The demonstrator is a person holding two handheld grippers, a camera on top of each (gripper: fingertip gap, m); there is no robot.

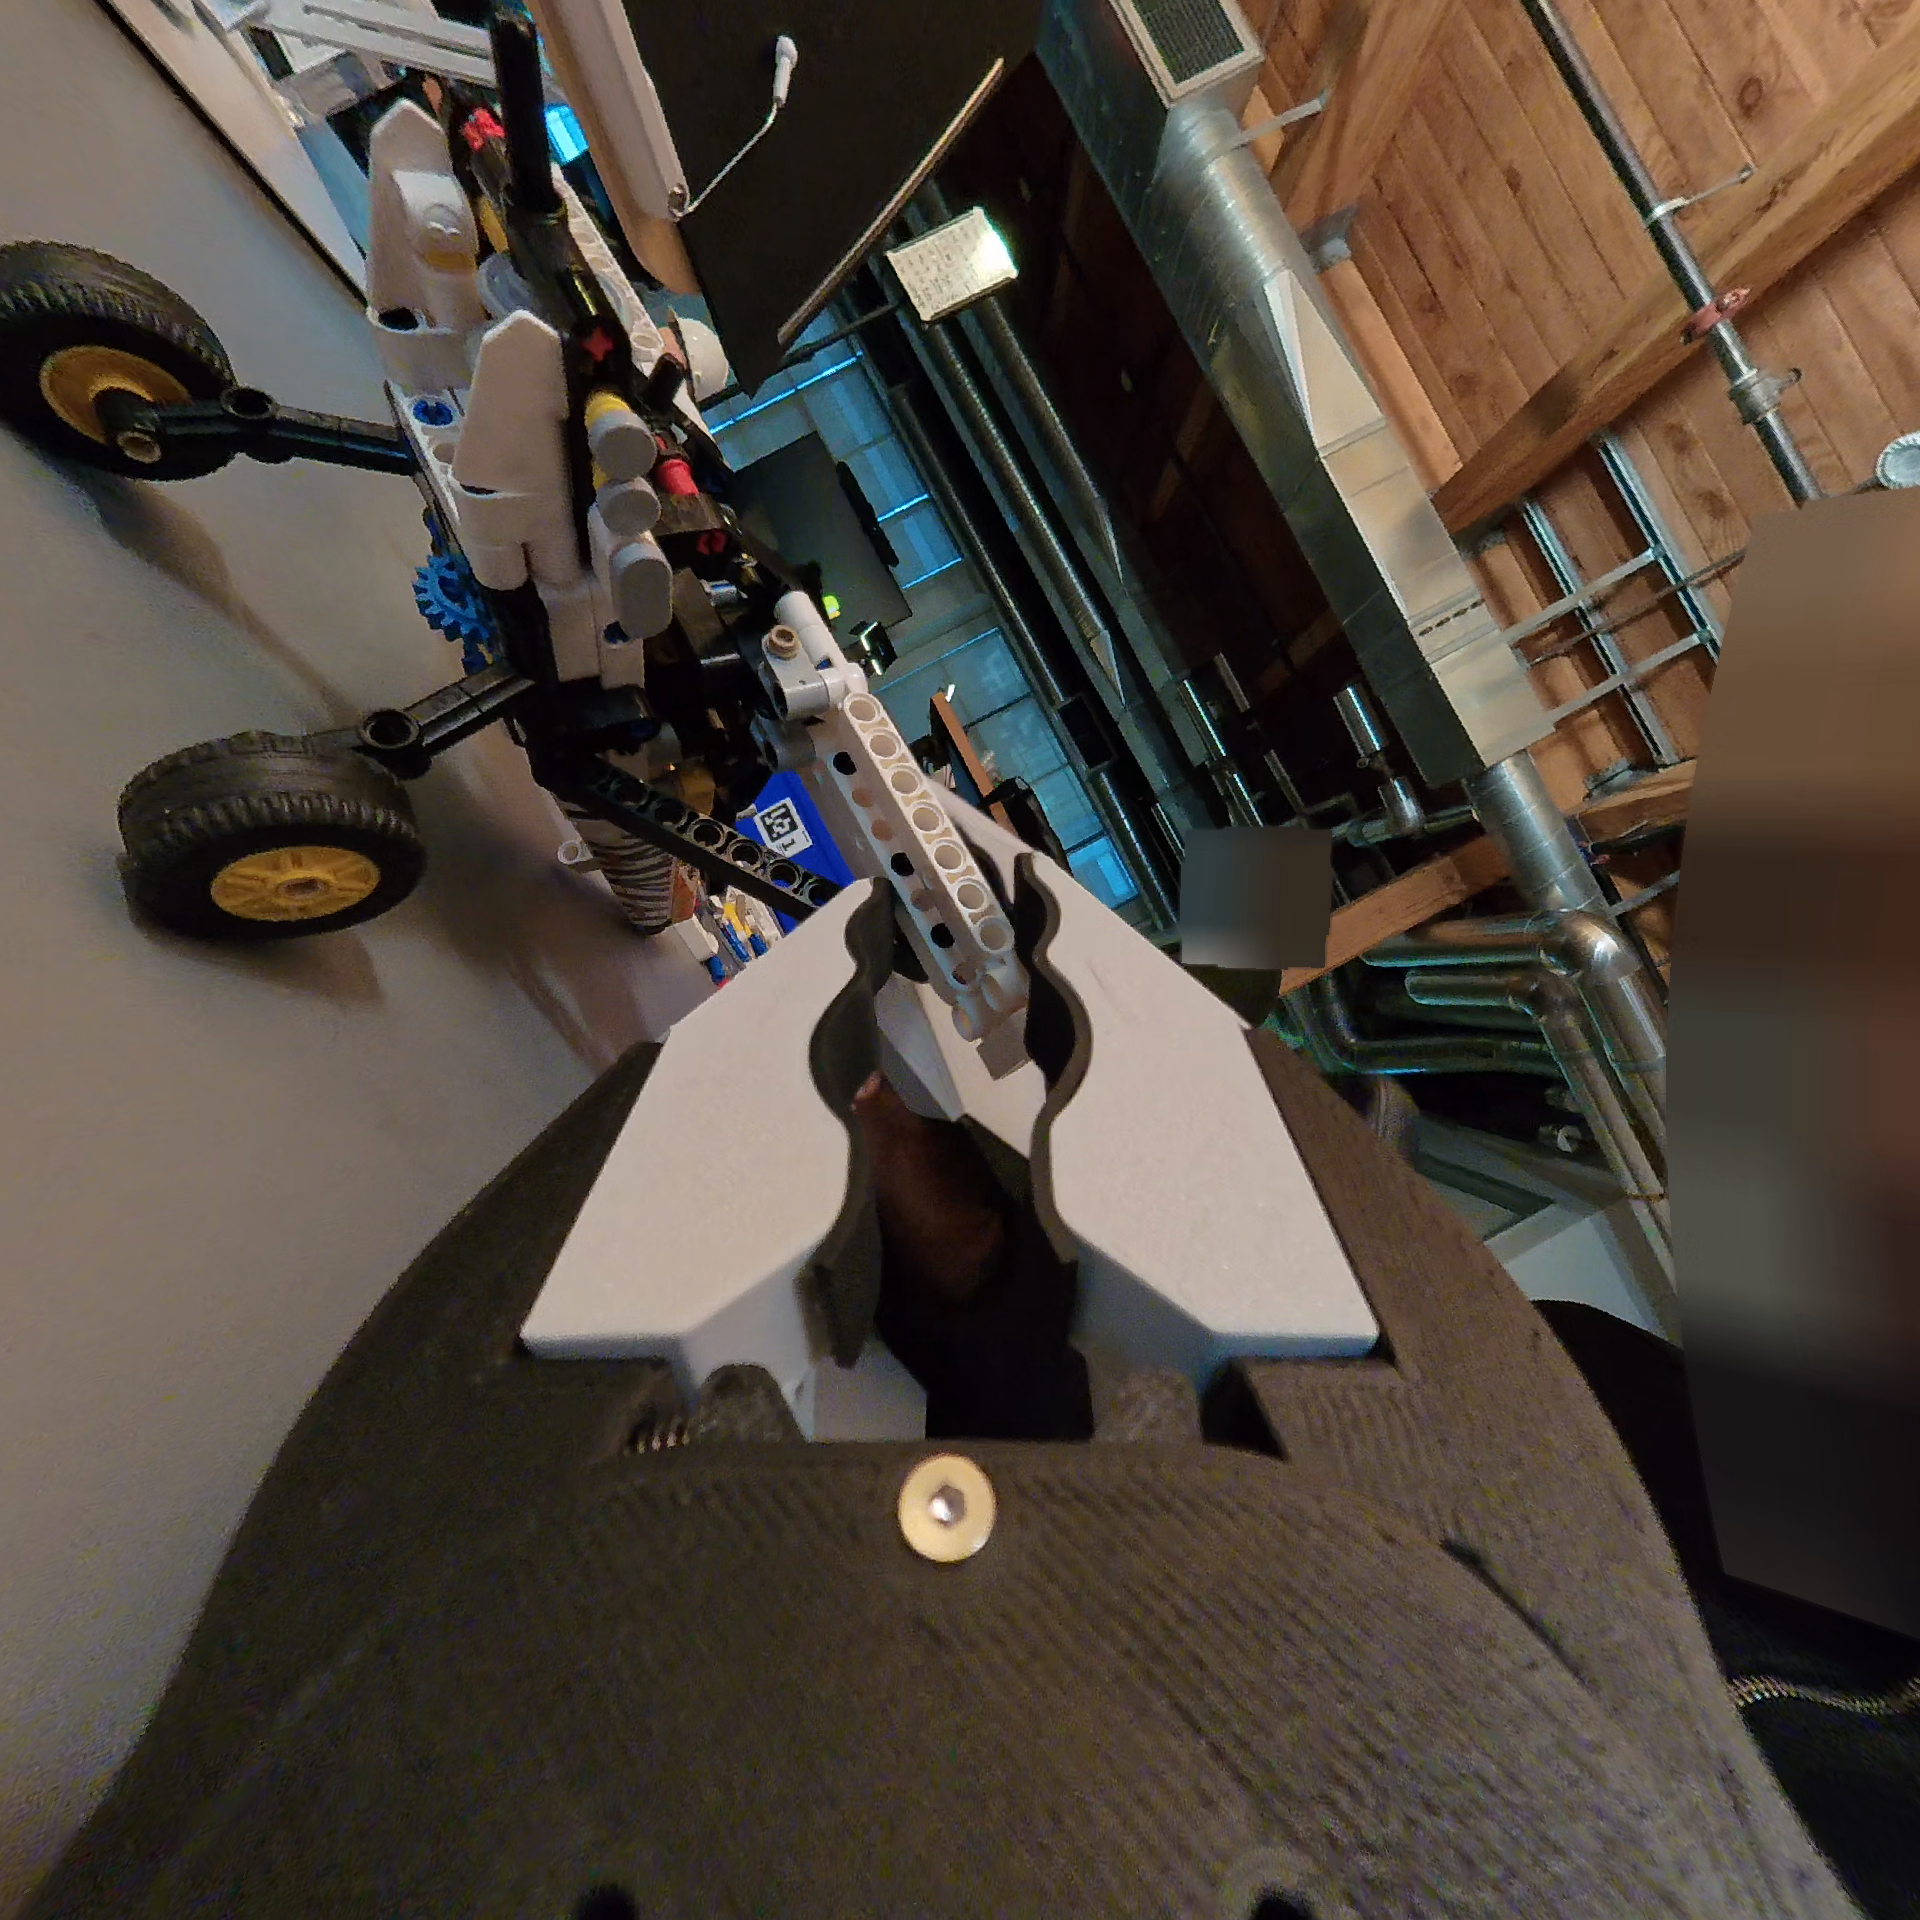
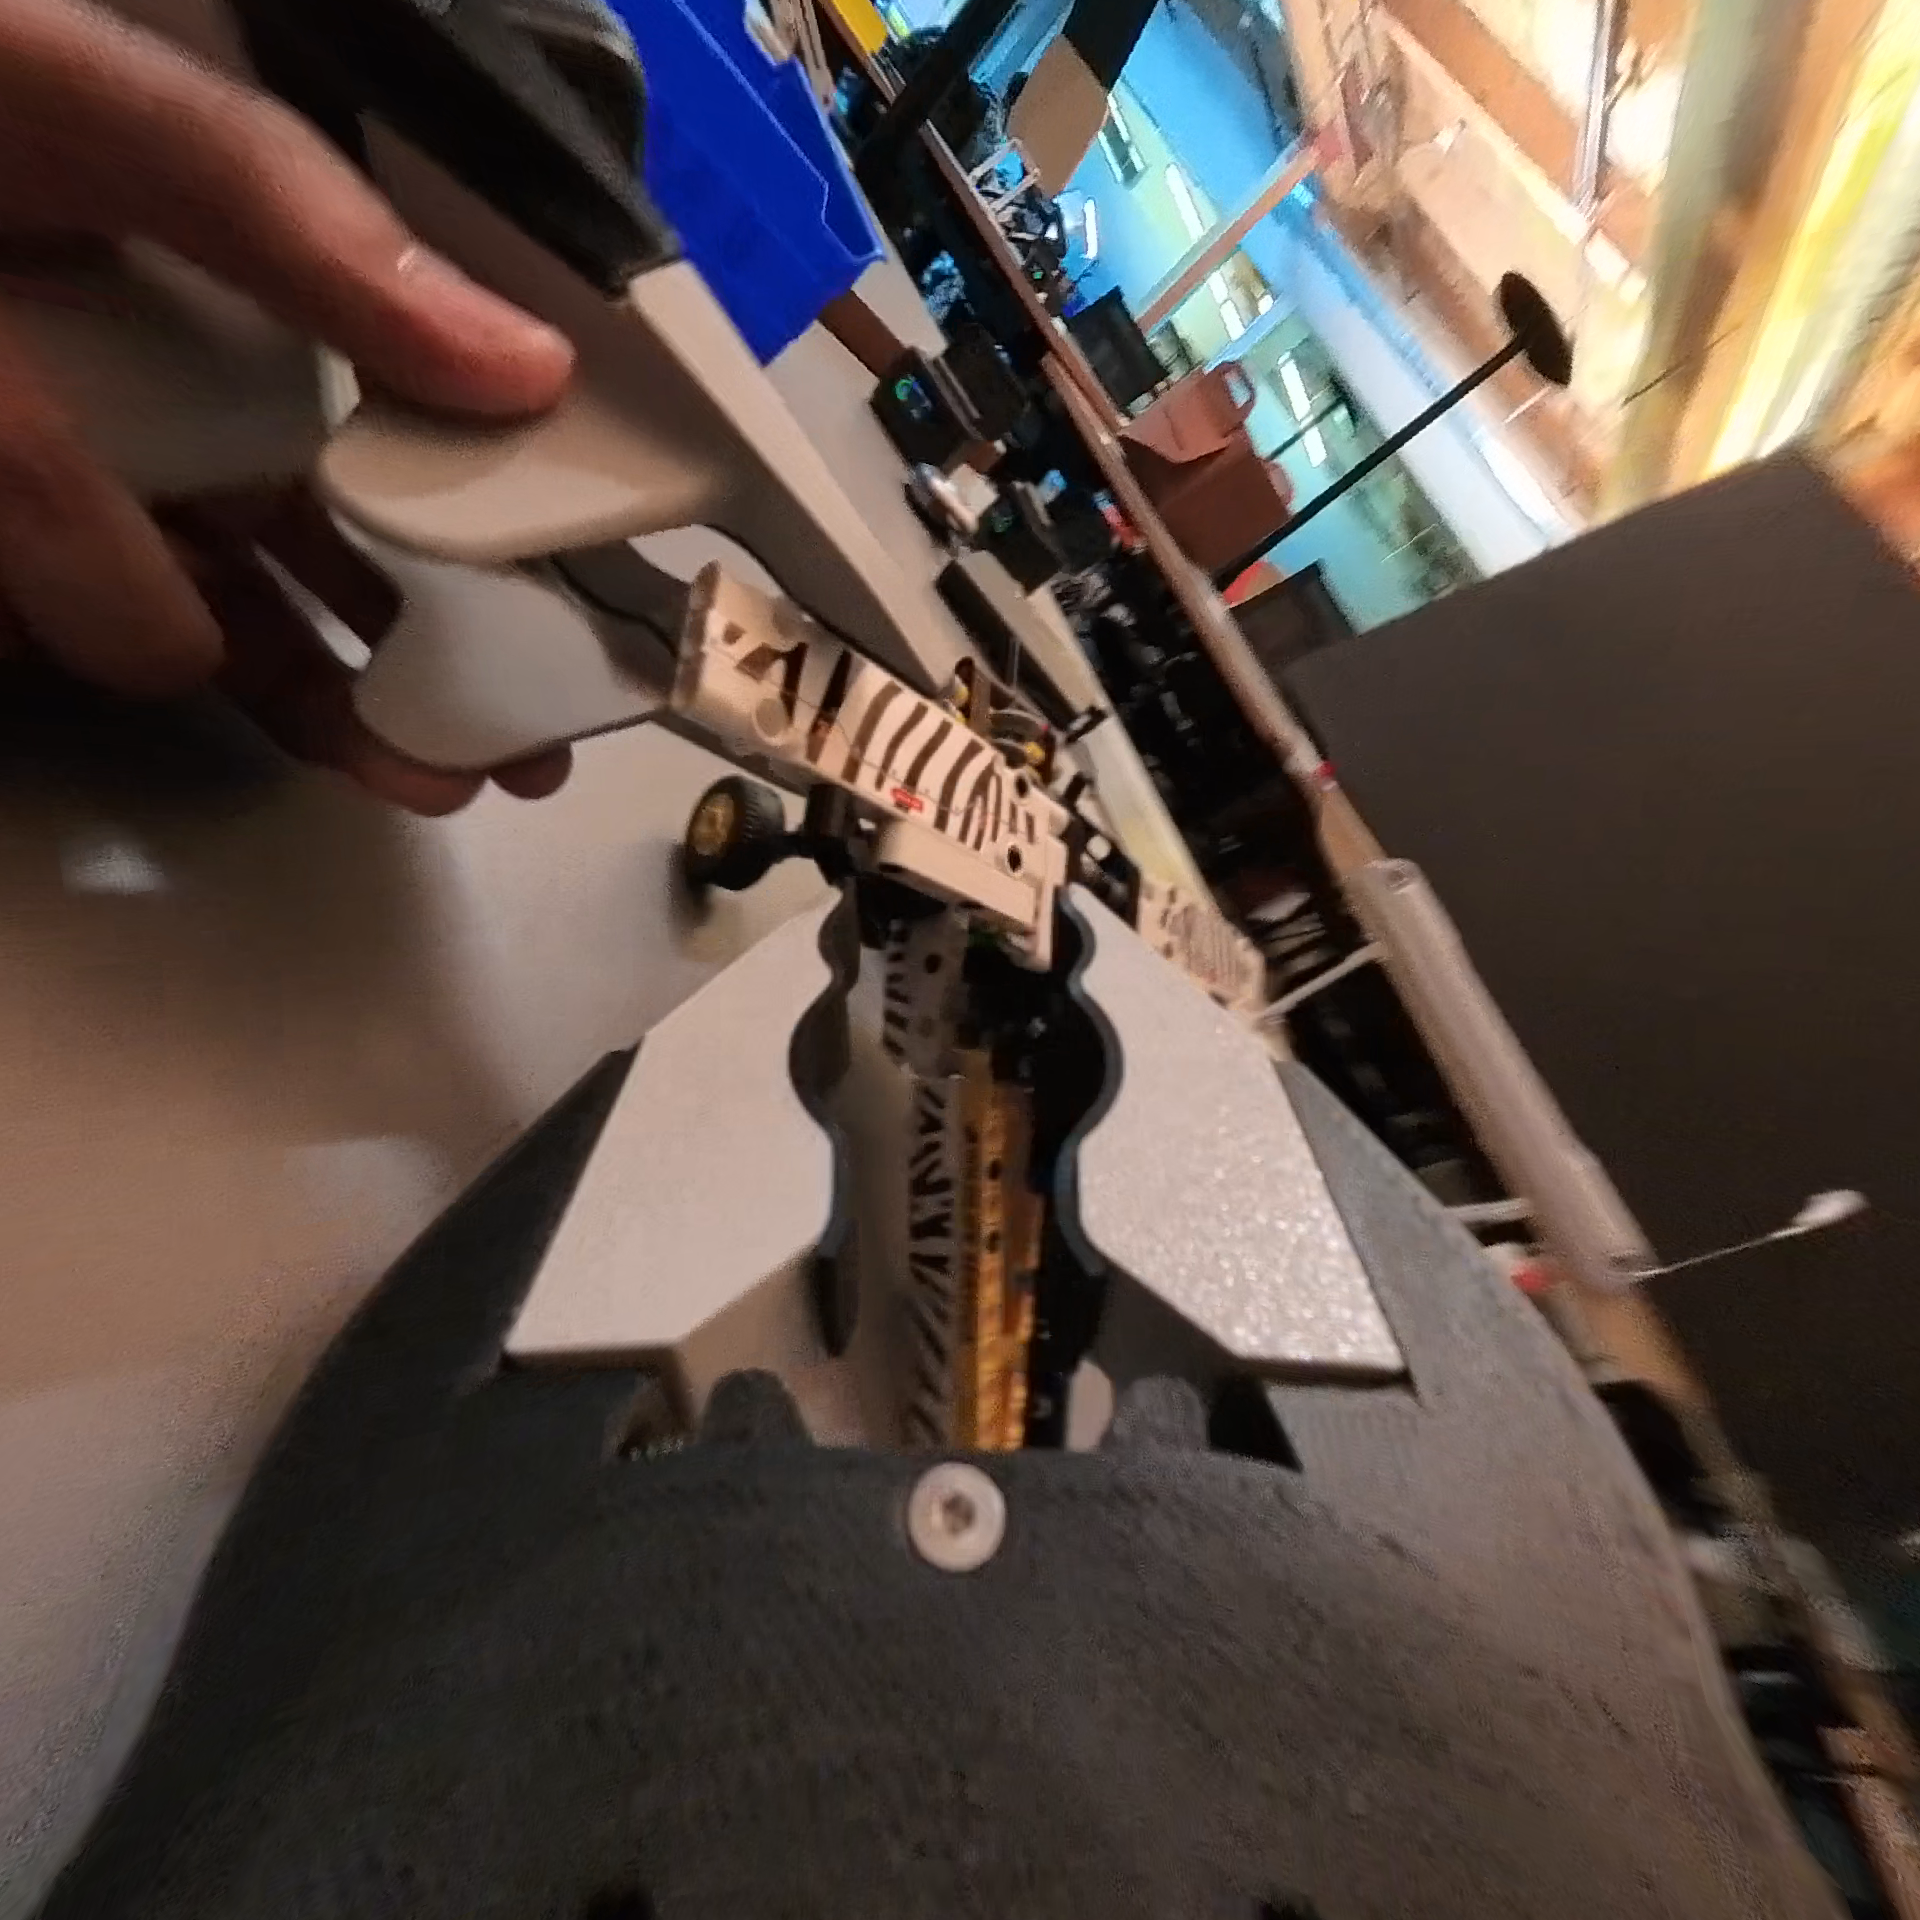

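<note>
Left wrist view has the left gripper (image 1: 951,940) pinching the end of a white beam with holes (image 1: 914,831), its dark pads pressed on either side of the beam. That beam belongs to a brick-built toy vehicle (image 1: 540,499) in white and black that rests on a grey table (image 1: 156,1039). Two black wheels with yellow hubs (image 1: 275,836) stand out from it on black struts, and a blue gear (image 1: 447,597) shows at its side. Behind it, a blue bin (image 1: 774,826) bears a white sticker with a black square code; its writing is too small to read.

Right wrist view is blurred. The right gripper (image 2: 956,935) has its jaws spread, and a white part of the vehicle with black stripes (image 2: 935,1039) stands between them; whether the pads press on it cannot be told. A striped white panel (image 2: 883,748) crosses just beyond the fingertips, carrying a small red label that is unreadable. A hand (image 2: 208,312) holds the other gripper at upper left.
</note>
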